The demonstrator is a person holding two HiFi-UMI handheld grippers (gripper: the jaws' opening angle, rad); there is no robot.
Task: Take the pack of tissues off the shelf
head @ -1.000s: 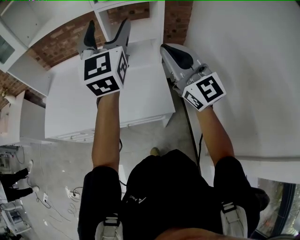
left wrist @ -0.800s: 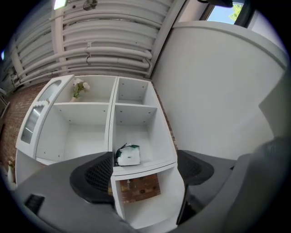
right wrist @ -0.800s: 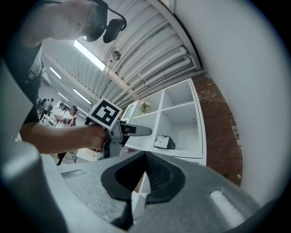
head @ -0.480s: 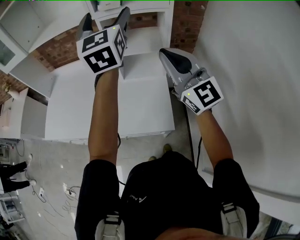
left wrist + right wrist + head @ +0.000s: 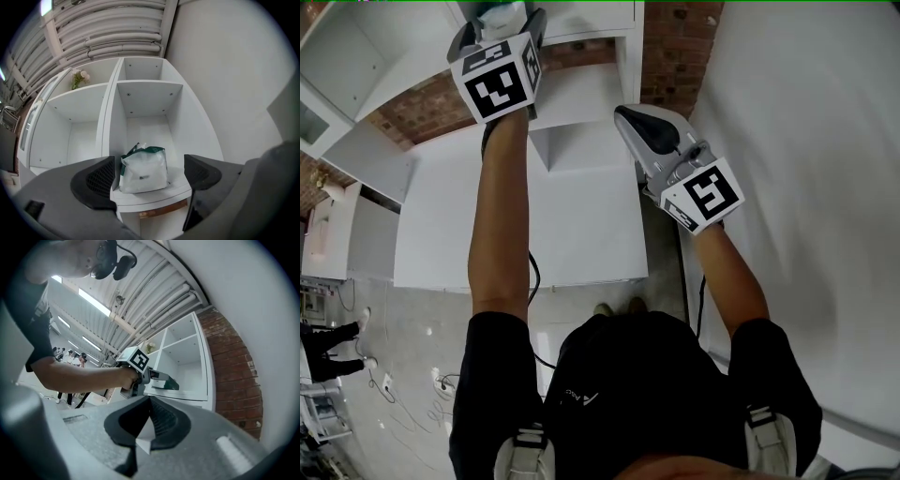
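The pack of tissues (image 5: 143,169), white with a dark green top, stands on the lowest board of the white shelf (image 5: 154,193), in its right column. My left gripper (image 5: 149,176) is held up in front of that board, open wide. The pack shows between its two jaws and neither pad touches it. In the head view my left gripper (image 5: 499,23) reaches up to the shelf (image 5: 581,21) at the top edge, and a bit of the pack (image 5: 501,11) shows between its fingers. My right gripper (image 5: 639,120) hangs lower and to the right, shut on nothing.
A white cabinet top (image 5: 534,225) lies under the shelf, with a brick wall (image 5: 666,47) behind and a white wall (image 5: 806,141) to the right. A small bunch of flowers (image 5: 78,78) stands in an upper left compartment. People (image 5: 328,366) stand far left on the floor.
My left gripper has risen and gone forward to the shelf, so the pack now shows between its jaws. The right gripper has hardly moved.
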